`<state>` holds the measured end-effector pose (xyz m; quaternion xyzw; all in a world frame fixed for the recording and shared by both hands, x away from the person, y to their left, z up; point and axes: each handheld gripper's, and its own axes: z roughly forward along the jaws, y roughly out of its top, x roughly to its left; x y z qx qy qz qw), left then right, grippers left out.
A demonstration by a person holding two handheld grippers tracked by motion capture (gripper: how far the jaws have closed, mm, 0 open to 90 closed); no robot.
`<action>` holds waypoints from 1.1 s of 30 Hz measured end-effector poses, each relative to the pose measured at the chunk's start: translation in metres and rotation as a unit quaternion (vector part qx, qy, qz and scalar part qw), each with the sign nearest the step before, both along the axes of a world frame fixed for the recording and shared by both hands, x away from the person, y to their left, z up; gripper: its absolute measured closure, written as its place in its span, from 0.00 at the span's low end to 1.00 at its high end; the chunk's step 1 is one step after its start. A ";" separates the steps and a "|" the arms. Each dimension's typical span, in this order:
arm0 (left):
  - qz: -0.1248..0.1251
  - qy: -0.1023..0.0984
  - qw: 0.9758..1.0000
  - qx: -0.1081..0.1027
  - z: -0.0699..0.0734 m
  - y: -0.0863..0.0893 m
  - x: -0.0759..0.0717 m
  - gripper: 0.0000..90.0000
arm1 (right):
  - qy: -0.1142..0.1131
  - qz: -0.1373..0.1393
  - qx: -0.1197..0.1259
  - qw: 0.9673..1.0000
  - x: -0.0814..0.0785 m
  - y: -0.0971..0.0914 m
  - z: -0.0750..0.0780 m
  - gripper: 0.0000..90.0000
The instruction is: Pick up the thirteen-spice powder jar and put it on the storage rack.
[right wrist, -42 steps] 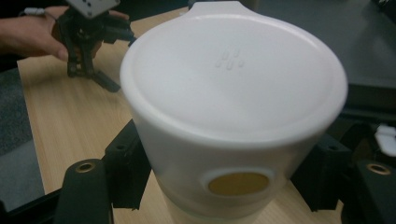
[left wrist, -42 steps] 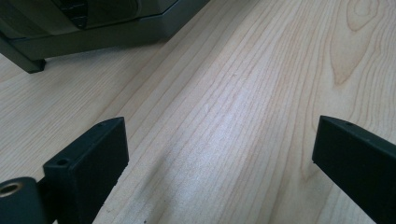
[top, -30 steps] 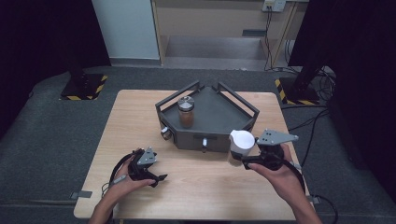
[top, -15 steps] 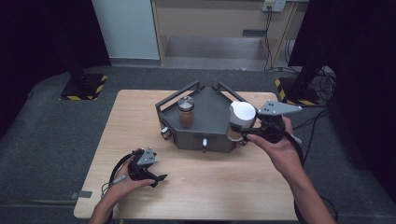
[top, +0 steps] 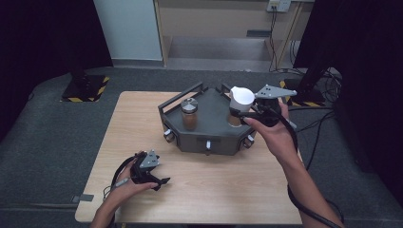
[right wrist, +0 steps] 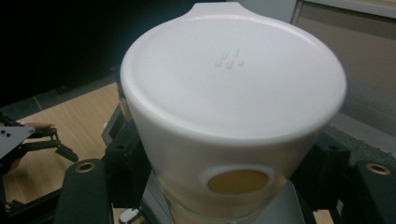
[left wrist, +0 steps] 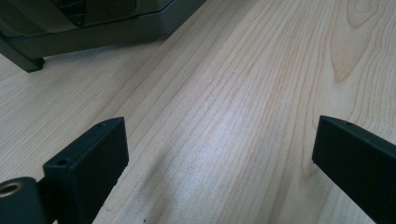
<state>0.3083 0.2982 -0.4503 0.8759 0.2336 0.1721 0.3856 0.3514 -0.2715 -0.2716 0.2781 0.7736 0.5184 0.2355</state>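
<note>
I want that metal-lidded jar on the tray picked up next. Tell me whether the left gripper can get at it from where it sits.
Probably yes. The left gripper rests open on the table, bare wood runs to the tray, and the jar stands alone; the low front wall means coming from above.

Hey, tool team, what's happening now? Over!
Right tool shut on white-lidded jar, above grey tray. Left tool open, empty, on table. Brown jar beside, apart.

Overhead light falls evenly on the wooden table [top: 199, 190], leaving dark surroundings. A soft sheen streaks the wood grain; the white lid [right wrist: 233, 79] looks slightly soft close up.
</note>
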 end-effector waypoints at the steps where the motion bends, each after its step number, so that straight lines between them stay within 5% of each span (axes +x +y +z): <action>1: -0.001 0.000 1.000 0.000 0.000 0.000 0.000 0.03 | 0.002 -0.001 0.000 1.000 0.003 0.001 -0.001 0.35; 17: -0.001 0.000 1.000 -0.001 0.000 0.001 0.000 0.03 | 0.020 -0.020 -0.010 1.000 0.036 0.020 -0.033 0.35; 33: -0.006 -0.002 1.000 0.003 0.001 -0.001 -0.001 0.03 | 0.029 -0.022 -0.017 0.999 0.042 0.020 -0.050 0.35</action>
